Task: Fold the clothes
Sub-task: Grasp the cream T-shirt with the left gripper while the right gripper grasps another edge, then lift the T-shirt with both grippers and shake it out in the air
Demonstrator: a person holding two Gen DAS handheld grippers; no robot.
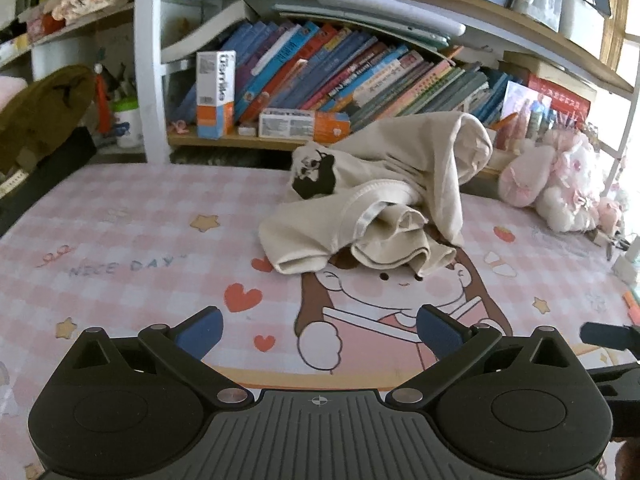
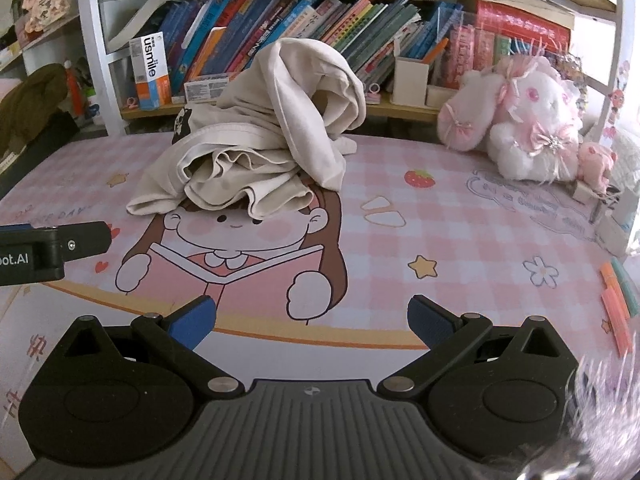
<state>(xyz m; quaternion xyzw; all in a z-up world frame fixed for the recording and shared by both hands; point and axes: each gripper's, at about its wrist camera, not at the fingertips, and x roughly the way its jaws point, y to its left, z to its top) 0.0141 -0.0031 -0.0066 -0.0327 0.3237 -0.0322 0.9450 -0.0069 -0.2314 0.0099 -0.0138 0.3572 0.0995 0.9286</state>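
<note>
A cream garment (image 1: 384,196) with a black print lies crumpled in a heap on the pink checked desk mat (image 1: 140,240), toward the back near the bookshelf. It also shows in the right wrist view (image 2: 260,148). My left gripper (image 1: 320,330) is open and empty, well short of the garment, above the mat's cartoon girl. My right gripper (image 2: 311,322) is open and empty, also short of the garment. The left gripper's side pokes into the right wrist view (image 2: 52,246) at the left edge.
A bookshelf full of books (image 1: 340,72) runs behind the mat. A pink and white plush rabbit (image 2: 520,128) sits at the back right. An olive cloth (image 1: 40,112) lies at the left. Orange and pink pens (image 2: 618,304) lie on the mat's right edge.
</note>
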